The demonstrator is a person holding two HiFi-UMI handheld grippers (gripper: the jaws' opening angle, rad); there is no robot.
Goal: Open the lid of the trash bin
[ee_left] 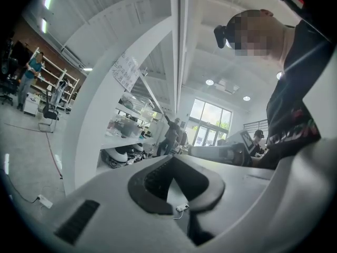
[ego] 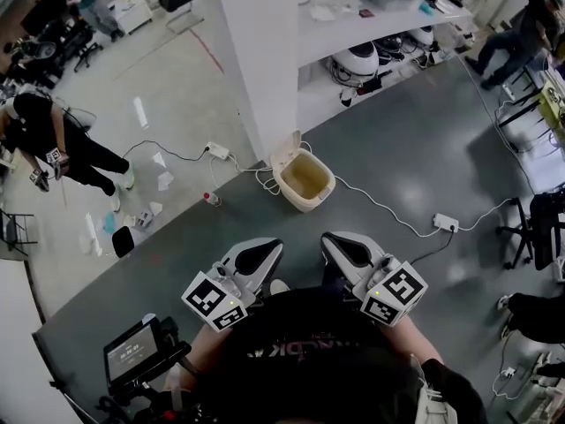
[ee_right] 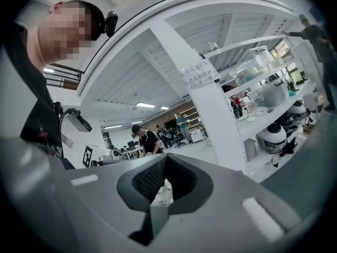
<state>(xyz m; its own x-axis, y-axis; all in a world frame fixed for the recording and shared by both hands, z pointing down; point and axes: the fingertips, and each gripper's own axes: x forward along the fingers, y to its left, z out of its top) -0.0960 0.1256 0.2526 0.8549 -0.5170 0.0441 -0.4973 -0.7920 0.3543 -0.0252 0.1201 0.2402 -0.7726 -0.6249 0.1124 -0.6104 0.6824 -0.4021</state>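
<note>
The cream trash bin (ego: 305, 182) stands on the grey floor beside a white pillar. Its lid (ego: 286, 147) is tipped up at the bin's back left, and the yellowish inside shows. My left gripper (ego: 272, 246) and right gripper (ego: 328, 238) are side by side close to my chest, well short of the bin and apart from it. Both point towards it. In the left gripper view the left gripper (ee_left: 172, 159) has its jaws together with nothing between them. The right gripper (ee_right: 166, 157) looks the same in the right gripper view. The bin is in neither gripper view.
A white pillar (ego: 256, 51) and shelving with round white machines (ego: 357, 60) stand behind the bin. Cables and power strips (ego: 444, 222) cross the floor, with a small bottle (ego: 210, 199) to the bin's left. A person (ego: 53, 144) stands far left; a screen device (ego: 132, 352) sits lower left.
</note>
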